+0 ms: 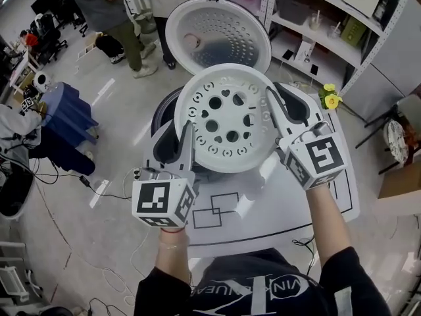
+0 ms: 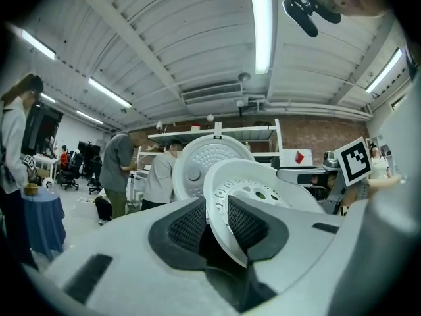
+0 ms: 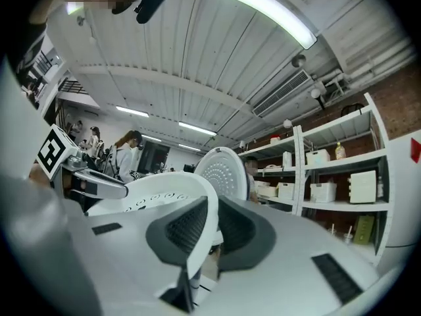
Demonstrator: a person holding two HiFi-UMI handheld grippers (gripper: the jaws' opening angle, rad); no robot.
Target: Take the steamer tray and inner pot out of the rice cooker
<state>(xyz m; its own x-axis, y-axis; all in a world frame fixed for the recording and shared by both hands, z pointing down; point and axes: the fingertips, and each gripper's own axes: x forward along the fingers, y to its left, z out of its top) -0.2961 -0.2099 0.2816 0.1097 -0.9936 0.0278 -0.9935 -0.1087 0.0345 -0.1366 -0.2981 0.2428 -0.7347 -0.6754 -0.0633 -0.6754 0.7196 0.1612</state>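
The left claw is clamped on the near-left rim of the steamer tray, the thin white edge pinched between its 2 ribbed pads. The right claw bites the opposite, right-hand rim in the same way. Gripping on 2 facing sides likely keeps the shallow, perforated tray from swinging or slipping as it comes up. It sits slightly tilted between them.

The tray hangs above the open mouth of the rice cooker, clear of its dark body, so this looks like the lift-out step of the first item. The lid stands hinged open on the far side, out of the path. The inner pot is hidden under the tray and I judge it not yet removed. The cooker rests on a white worktop with outlined rectangles near the person, perhaps set-down marks.

Counted: 2 claws, each with 1 marker cube, 1 steamer tray, 1 rice cooker, 1 lid, and 1 bunch of yellow flowers at the worktop's right edge.
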